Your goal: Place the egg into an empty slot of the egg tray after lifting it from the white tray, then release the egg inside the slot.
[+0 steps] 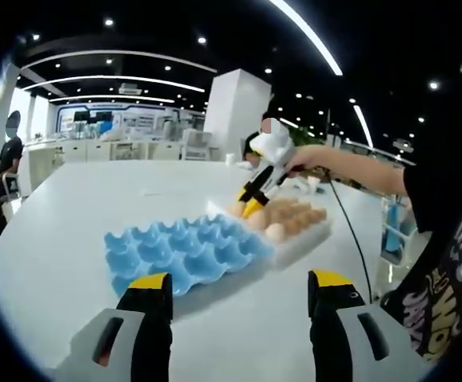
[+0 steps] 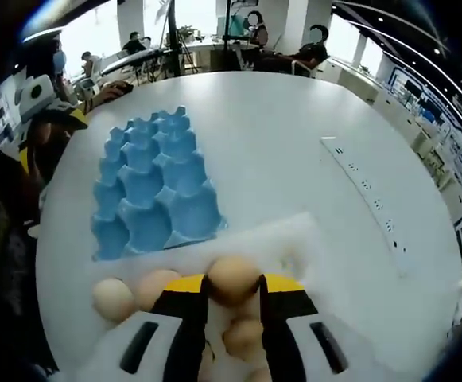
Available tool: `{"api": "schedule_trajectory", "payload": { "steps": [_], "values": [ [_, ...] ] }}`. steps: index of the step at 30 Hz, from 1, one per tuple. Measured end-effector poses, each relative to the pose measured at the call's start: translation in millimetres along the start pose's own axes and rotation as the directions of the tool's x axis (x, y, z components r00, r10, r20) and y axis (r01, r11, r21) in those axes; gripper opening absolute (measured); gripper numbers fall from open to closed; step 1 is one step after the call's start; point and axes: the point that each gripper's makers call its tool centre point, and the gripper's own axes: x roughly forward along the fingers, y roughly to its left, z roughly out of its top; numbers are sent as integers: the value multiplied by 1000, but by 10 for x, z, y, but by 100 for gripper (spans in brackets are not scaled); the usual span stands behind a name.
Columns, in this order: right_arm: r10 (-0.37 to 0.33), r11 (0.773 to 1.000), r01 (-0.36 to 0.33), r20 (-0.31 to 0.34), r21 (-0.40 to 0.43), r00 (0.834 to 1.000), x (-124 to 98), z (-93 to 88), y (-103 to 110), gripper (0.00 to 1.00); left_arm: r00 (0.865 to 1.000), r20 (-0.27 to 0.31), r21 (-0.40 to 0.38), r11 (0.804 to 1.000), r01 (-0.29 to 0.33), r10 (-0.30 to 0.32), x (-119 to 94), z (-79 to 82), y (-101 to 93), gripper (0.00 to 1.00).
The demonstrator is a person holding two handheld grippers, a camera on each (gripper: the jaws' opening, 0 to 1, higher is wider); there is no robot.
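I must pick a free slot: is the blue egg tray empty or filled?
Empty. In both views the blue egg tray shows bare cups; the eggs lie in the white tray beside it.

The left hand-held gripper (image 1: 240,296) hangs with jaws apart above the white worktop (image 1: 64,215), near the blue egg tray (image 1: 184,253). Just beyond, the right hand-held gripper (image 1: 246,208) dips into the white tray (image 1: 310,239) of eggs (image 1: 290,216).
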Motion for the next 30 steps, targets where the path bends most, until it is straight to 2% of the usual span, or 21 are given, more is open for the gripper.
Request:
{"api": "schedule_trajectory", "payload": {
  "steps": [4,8,12,18,25,30],
  "values": [
    [-7,1000,7,3,-11,1000,-6,-4,50,27,1000,4,-1,1000,9,-9,-2,7,-18,70],
    [-36,999,36,23,-38,999,-14,-6,7,27,1000,-3,-4,1000,17,-17,10,-7,-36,70],
    [-33,999,33,80,-1,996,-29,-16,5,27,1000,5,-4,1000,27,-27,-13,8,-61,70],
    [-29,1000,29,98,3,995,-22,11,-57,27,1000,11,-15,1000,23,-23,-33,16,-52,70],
    [-38,999,36,101,26,994,-44,21,-36,27,1000,17,-13,1000,23,-22,-62,37,-62,70],
    [-54,998,51,125,24,991,-147,99,-61,27,1000,11,-17,999,27,-27,-56,19,-70,70]
  ]
}}
